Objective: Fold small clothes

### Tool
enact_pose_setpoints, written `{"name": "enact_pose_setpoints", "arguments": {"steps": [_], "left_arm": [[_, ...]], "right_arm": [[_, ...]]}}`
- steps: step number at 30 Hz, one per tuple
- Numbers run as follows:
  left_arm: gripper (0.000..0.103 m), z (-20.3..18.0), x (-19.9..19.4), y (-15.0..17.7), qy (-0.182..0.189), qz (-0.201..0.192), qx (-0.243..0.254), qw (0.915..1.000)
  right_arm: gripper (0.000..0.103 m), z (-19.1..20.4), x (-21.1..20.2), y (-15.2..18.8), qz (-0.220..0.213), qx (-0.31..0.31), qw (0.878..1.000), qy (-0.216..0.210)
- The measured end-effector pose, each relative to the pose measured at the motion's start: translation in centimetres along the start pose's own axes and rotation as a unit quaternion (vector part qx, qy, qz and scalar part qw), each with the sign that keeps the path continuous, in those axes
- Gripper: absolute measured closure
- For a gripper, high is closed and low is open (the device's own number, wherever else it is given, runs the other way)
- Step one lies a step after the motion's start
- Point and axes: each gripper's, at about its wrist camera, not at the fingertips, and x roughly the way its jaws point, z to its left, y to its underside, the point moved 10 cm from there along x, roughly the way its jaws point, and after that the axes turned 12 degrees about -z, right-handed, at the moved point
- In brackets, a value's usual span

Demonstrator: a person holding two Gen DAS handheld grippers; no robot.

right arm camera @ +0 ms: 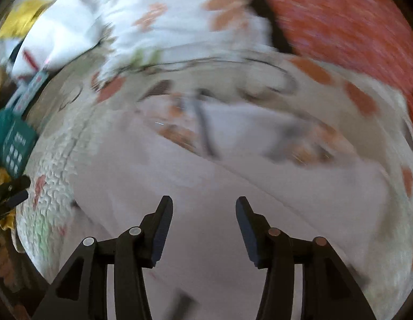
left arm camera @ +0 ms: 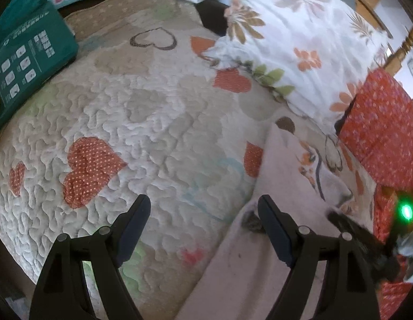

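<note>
Far to my left a teal box (left arm camera: 27,61) with white printed icons is sitting at the edge of the bed, its flat faces smooth and card-like. Beside it the quilt (left arm camera: 121,122) is spreading out under me, puffy and wrinkled with wavy stitching, pale cream with dotted orange heart patches sewn on. I am holding my left gripper (left arm camera: 203,202) above that quilt with its jaws standing wide apart and nothing between them; the left finger is hanging over bare quilt and the right finger is hanging over the near edge of the garment.

The garment, a small pale pink piece of clothing (left arm camera: 275,213), is lying flat on the quilt to the right of centre. It looks like soft, thin knit, smooth next to the bumpy quilt, with an orange and dark printed figure on it. In the left wrist view its long axis is running from the bottom of the picture up and to the right, towards the pillow (left arm camera: 294,40), which is plump, white and printed with orange flowers and green leaves. Right of the pillow a red cloth (left arm camera: 379,128) with tiny pale dots is lying in a flat block.

My right gripper (right arm camera: 204,205) is pointing down over the pink cloth, jaws partly spread and gripping nothing. That view is blurred, so I cannot tell finer detail there.
</note>
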Motion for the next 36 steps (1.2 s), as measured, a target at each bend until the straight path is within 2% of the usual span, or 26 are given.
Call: {"name": "enact_pose_setpoints", "arguments": {"steps": [3, 5, 8, 9, 10, 11, 12, 16, 21, 24, 25, 27, 28, 29, 33, 34, 35, 36], "left_arm": [[0.021, 0.6, 0.1, -0.5, 0.004, 0.004, -0.018, 0.9998], [0.021, 0.7, 0.1, -0.8, 0.010, 0.007, -0.027, 0.9996], [0.021, 0.9, -0.2, -1.2, 0.019, 0.007, -0.035, 0.9992], [0.021, 1.0, -0.3, -1.3, 0.023, 0.007, -0.036, 0.9991], [0.021, 1.1, -0.4, -1.4, 0.025, 0.007, -0.037, 0.9990], [0.021, 1.2, -0.4, -1.4, 0.025, 0.008, -0.036, 0.9990], [0.021, 1.4, -0.3, -1.3, 0.024, 0.009, -0.036, 0.9990], [0.021, 2.2, 0.2, -1.0, 0.017, 0.022, -0.045, 0.9986], [0.021, 2.2, 0.0, -1.2, 0.018, 0.019, -0.044, 0.9987], [0.021, 2.4, -0.5, -1.5, 0.022, 0.013, -0.046, 0.9986], [0.021, 2.5, -0.7, -1.6, 0.021, 0.011, -0.047, 0.9986], [0.021, 3.1, -1.0, -1.8, 0.021, 0.009, -0.055, 0.9982], [0.021, 3.4, -1.0, -1.8, 0.021, 0.010, -0.062, 0.9978], [0.021, 3.5, -1.0, -1.8, 0.022, 0.011, -0.069, 0.9973], [0.021, 3.7, -0.8, -1.4, 0.028, 0.020, -0.087, 0.9956], [0.021, 3.6, -0.9, -1.3, 0.028, 0.021, -0.086, 0.9956], [0.021, 3.6, -0.9, -1.3, 0.028, 0.021, -0.085, 0.9958], [0.021, 3.6, -1.0, -1.3, 0.028, 0.020, -0.084, 0.9959]], "right_arm": [[0.038, 4.5, 4.0, -2.6, 0.012, -0.006, 0.999, -0.030], [0.033, 6.4, 6.8, -3.7, 0.025, -0.011, 0.999, -0.030], [0.031, 8.7, 10.6, -2.8, 0.080, -0.018, 0.996, -0.037], [0.040, 9.3, 11.0, -2.5, 0.085, -0.032, 0.995, -0.038], [0.062, 9.8, 11.2, -2.7, 0.080, -0.055, 0.995, -0.028], [0.090, 10.4, 11.3, -2.7, 0.079, -0.068, 0.994, -0.030], [0.097, 11.1, 11.6, -2.8, 0.087, -0.063, 0.993, -0.041], [0.102, 13.7, 12.9, -4.7, 0.076, -0.064, 0.994, -0.043], [0.102, 17.2, 15.0, -4.8, 0.085, -0.054, 0.993, -0.067], [0.100, 17.2, 13.2, -4.8, 0.069, -0.058, 0.994, -0.066], [0.093, 16.7, 12.1, -4.6, 0.064, -0.064, 0.994, -0.058], [0.071, 15.6, 10.0, -4.1, 0.057, -0.071, 0.995, -0.044], [0.052, 14.9, 8.9, -3.6, 0.056, -0.073, 0.995, -0.036], [0.042, 14.2, 8.1, -3.1, 0.056, -0.073, 0.995, -0.029], [0.041, 12.6, 8.3, -0.8, 0.078, -0.078, 0.994, -0.007], [0.055, 12.8, 9.2, 0.2, 0.099, -0.075, 0.992, -0.011], [0.066, 12.8, 9.7, 0.4, 0.091, -0.076, 0.993, -0.003], [0.073, 12.6, 9.2, 0.0, 0.079, -0.077, 0.994, -0.003]]}}
